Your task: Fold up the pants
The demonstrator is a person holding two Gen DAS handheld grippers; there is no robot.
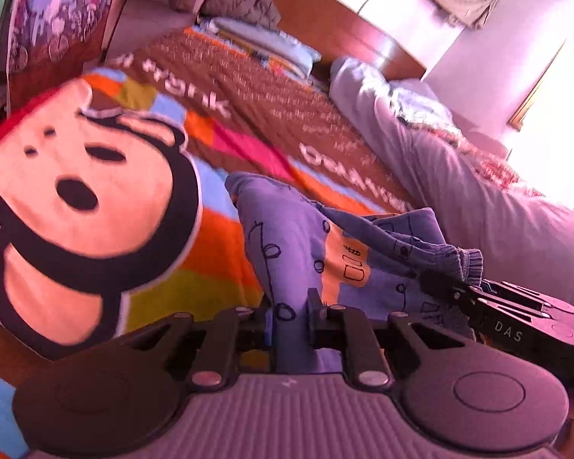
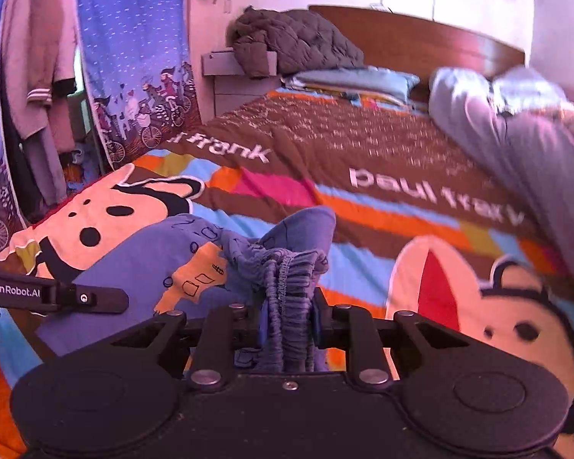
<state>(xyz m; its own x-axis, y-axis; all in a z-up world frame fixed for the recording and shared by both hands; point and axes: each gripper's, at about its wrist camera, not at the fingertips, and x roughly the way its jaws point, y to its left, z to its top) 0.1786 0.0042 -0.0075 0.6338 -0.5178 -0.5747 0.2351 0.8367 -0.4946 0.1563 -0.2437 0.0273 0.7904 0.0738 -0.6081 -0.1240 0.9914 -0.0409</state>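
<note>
Small blue pants (image 1: 287,244) with black doodle print and an orange patch hang above the colourful bedspread (image 1: 95,206). My left gripper (image 1: 290,315) is shut on a fold of the pants fabric. My right gripper (image 2: 287,317) is shut on the gathered elastic waistband (image 2: 287,279). The right gripper also shows in the left wrist view (image 1: 451,290), pinching the waistband at the right. The left gripper shows at the left edge of the right wrist view (image 2: 57,296). The pants (image 2: 153,256) sag between the two grippers.
The bed carries a cartoon-monkey bedspread (image 2: 363,191). A bunched grey-lilac duvet (image 2: 524,145) lies along its right side. A dark quilted jacket (image 2: 294,42) and pillow (image 2: 356,80) sit at the wooden headboard (image 2: 440,46). Hanging clothes (image 2: 38,76) and a curtain stand at left.
</note>
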